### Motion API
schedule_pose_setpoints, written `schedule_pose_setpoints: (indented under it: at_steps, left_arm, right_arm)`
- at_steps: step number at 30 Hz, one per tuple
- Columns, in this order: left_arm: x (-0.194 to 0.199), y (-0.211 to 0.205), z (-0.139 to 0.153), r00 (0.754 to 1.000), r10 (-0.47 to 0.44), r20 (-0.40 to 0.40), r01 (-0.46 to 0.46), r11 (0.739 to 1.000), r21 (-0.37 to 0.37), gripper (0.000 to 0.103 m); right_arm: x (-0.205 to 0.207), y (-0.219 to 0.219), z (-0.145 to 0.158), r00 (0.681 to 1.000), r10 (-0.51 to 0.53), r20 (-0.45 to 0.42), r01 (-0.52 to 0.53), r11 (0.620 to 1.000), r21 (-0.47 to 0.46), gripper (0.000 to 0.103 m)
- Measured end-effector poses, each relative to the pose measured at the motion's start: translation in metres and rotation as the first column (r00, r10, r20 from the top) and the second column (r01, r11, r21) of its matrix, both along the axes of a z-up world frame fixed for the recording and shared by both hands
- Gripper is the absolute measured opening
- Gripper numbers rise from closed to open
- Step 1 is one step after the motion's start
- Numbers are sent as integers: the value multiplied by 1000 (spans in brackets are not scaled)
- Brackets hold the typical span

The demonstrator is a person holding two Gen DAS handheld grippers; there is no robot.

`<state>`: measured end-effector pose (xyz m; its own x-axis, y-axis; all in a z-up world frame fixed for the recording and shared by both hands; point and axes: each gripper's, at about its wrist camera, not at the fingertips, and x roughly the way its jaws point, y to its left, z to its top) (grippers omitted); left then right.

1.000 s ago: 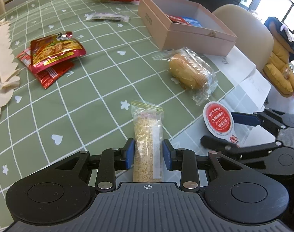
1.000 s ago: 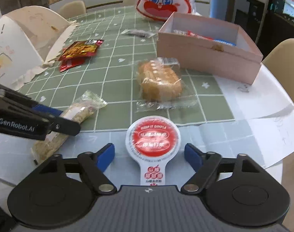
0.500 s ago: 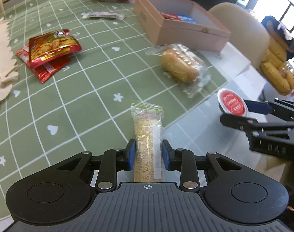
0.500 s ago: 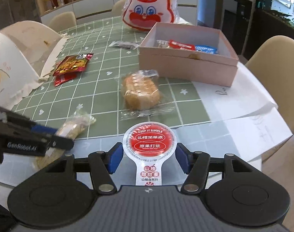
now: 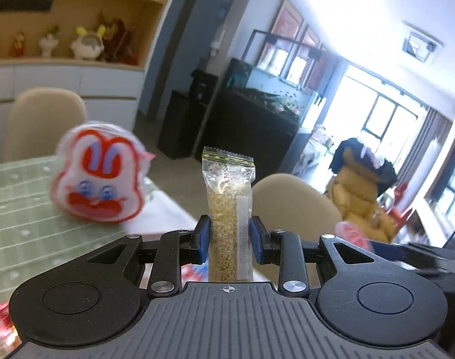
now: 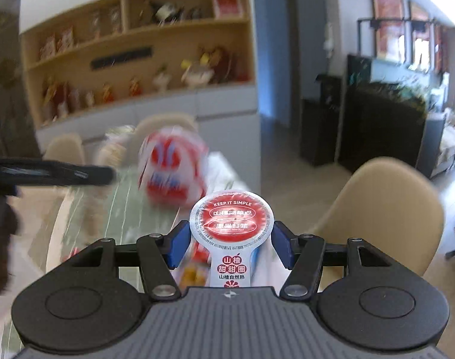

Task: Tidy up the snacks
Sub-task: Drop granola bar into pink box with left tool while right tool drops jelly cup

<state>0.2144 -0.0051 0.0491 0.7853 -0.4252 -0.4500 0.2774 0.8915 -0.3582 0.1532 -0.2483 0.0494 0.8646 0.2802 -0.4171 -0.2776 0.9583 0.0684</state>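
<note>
While the left hand-held gripper (image 5: 229, 240) clamps a clear packet of grains (image 5: 229, 209), the right hand-held gripper (image 6: 231, 243) grips a round red-lidded cup (image 6: 231, 220). Both are raised above the worktop (image 5: 24, 209).

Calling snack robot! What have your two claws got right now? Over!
Left gripper shut on grain bar packet. Right gripper shut on red-lidded jelly cup. Both lifted clear of the table. Nothing blocking; view blurred.

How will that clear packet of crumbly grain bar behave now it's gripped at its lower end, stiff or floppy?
Probably fairly stiff: the grain bar packet stands straight above the left gripper without sagging. Its empty top, under the crimped seal, looks like loose film and would likely crumple. The filling looks like pressed granules, so a harder squeeze might crumble it.
</note>
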Motion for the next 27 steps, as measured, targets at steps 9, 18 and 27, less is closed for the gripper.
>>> schedule_pose_setpoints:
  at_steps: [9, 18, 27]
  left_arm:
    - [131, -39, -153, 933, -47, -356, 49, 999, -3, 33]
    - [91, 16, -154, 965, 40, -258, -88, 980, -177, 33]
    - [-30, 77, -164, 939, 185, -291, -195, 981, -5, 33]
  right_arm:
    - [35, 8, -2, 996, -82, -42, 77, 990, -120, 60]
    - [126, 35, -56, 967, -61, -249, 36, 994, -104, 60]
    - [231, 68, -146, 867, -9, -498, 13, 1000, 4, 60]
